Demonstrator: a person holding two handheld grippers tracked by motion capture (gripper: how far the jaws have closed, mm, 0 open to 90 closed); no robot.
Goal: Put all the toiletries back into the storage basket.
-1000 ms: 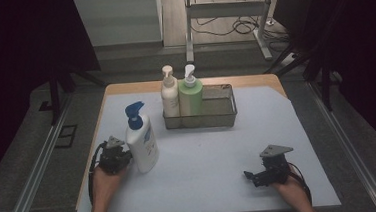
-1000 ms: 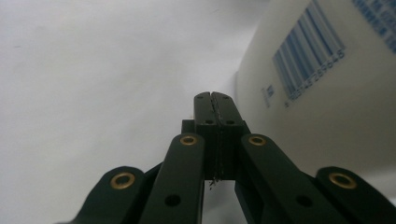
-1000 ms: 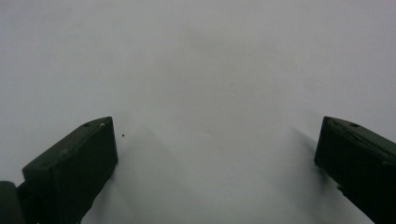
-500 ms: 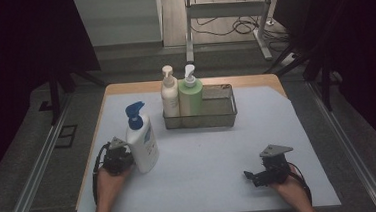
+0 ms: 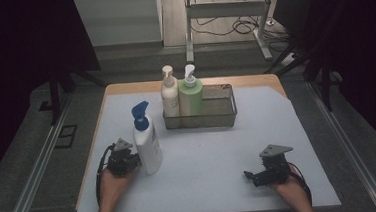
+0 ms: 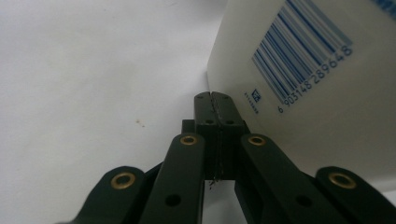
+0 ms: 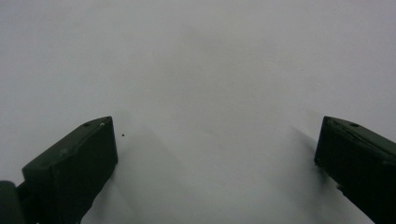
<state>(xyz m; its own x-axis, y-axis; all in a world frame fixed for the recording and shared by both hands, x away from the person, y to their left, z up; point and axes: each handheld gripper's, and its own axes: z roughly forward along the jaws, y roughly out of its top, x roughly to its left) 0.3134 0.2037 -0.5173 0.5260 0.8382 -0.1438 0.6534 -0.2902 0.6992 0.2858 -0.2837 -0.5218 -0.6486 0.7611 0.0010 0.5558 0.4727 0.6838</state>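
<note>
Bottle (image 5: pixel 147 144) near worktop's left edge; left claw (image 6: pixel 215 100) closed, empty, beside it: open before gripping. Right claw (image 7: pixel 215 154) wide.

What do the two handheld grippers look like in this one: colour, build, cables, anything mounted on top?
Both the left gripper and the right gripper are black, each topped by a grey three-cornered plate and trailing a black cable. In the left gripper view, brass-coloured rivets dot the linkage arms behind flat black jaws. The forearms look bare, no sleeves.
</note>
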